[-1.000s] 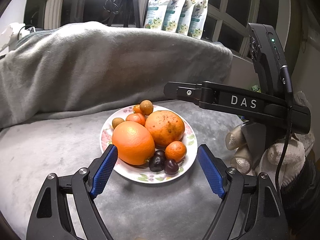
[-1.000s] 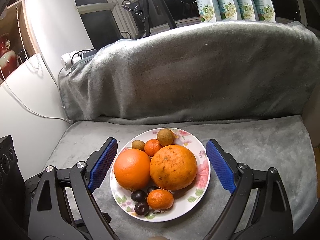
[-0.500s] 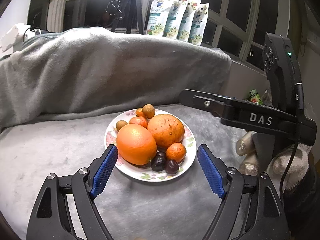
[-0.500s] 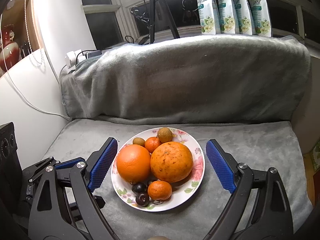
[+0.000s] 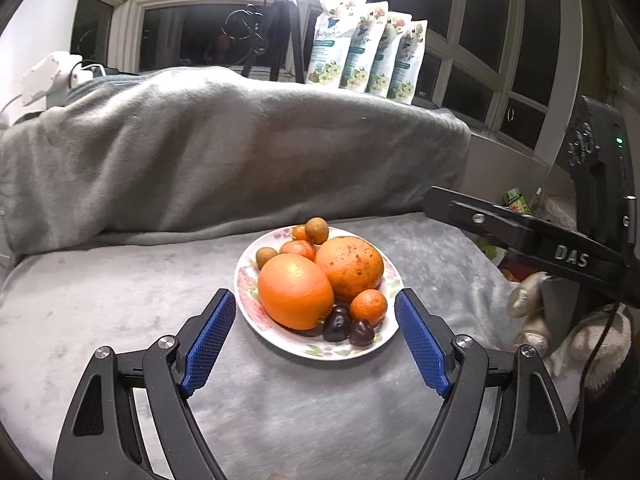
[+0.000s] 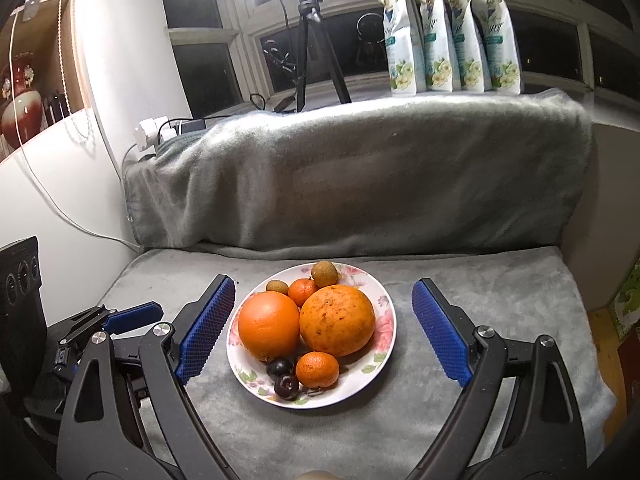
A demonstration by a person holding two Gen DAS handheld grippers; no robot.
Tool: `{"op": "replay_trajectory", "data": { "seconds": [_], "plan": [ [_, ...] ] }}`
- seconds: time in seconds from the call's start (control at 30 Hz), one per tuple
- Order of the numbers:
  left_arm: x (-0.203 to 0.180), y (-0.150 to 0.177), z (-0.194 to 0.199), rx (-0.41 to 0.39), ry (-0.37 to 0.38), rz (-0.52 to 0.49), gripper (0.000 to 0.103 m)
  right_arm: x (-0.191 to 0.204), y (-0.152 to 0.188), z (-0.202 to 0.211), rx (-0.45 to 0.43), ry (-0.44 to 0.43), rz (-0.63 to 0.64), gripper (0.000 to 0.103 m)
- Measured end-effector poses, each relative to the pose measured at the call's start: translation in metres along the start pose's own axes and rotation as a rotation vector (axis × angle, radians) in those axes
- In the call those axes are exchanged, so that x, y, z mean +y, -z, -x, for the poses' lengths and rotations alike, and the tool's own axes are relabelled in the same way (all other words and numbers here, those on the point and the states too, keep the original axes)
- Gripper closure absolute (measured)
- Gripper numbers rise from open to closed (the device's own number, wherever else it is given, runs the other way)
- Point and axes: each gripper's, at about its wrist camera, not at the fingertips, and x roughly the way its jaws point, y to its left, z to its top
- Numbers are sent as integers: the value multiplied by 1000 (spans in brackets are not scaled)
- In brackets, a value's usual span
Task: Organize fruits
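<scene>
A flowered white plate (image 5: 249, 280) (image 6: 380, 322) sits on the grey blanket-covered seat. On it lie a smooth orange (image 5: 295, 296) (image 6: 269, 325), a larger speckled orange (image 5: 349, 267) (image 6: 337, 319), small mandarins (image 5: 369, 306) (image 6: 317, 369), two dark plums (image 5: 337, 328) (image 6: 286, 386) and brown longans (image 5: 317, 230) (image 6: 324, 273). My left gripper (image 5: 316, 338) hangs open in front of the plate, nothing between its blue pads. My right gripper (image 6: 320, 330) is open too, back from the plate. The right gripper's black body (image 5: 560, 252) shows at the left wrist view's right edge, a white-gloved hand (image 5: 532, 316) on it.
A grey blanket (image 6: 360, 176) drapes the backrest behind the plate. Several flowered pouches (image 6: 448, 36) and a tripod (image 6: 308, 48) stand on the windowsill. A white wall and power strip (image 6: 156, 132) lie left. The seat ends at right near a carton (image 5: 516, 200).
Both grippers have drawn back and up from the plate, which now looks smaller and farther off. The jaws kept their width and the fruits stayed put.
</scene>
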Motion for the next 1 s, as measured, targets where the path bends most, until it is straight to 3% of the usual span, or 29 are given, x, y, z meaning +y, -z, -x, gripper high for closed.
{"op": "replay_trajectory", "data": {
  "seconds": [0.13, 0.2, 0.57, 0.73, 1.0],
  "plan": [
    [3, 2, 6, -9, -12, 2, 21, 6, 3, 9, -7, 29, 20, 10],
    [4, 3, 9, -9, -17, 4, 21, 9, 7, 14, -16, 45, 30, 0],
    [9, 9, 21, -28, -104, -10, 21, 12, 22, 33, -50, 122, 17, 0],
    [11, 10, 24, -34, -120, -7, 14, 9, 26, 34, -46, 136, 2, 0],
    [13, 9, 30, -47, -131, -2, 13, 7, 29, 33, -39, 139, -18, 0]
  ]
}}
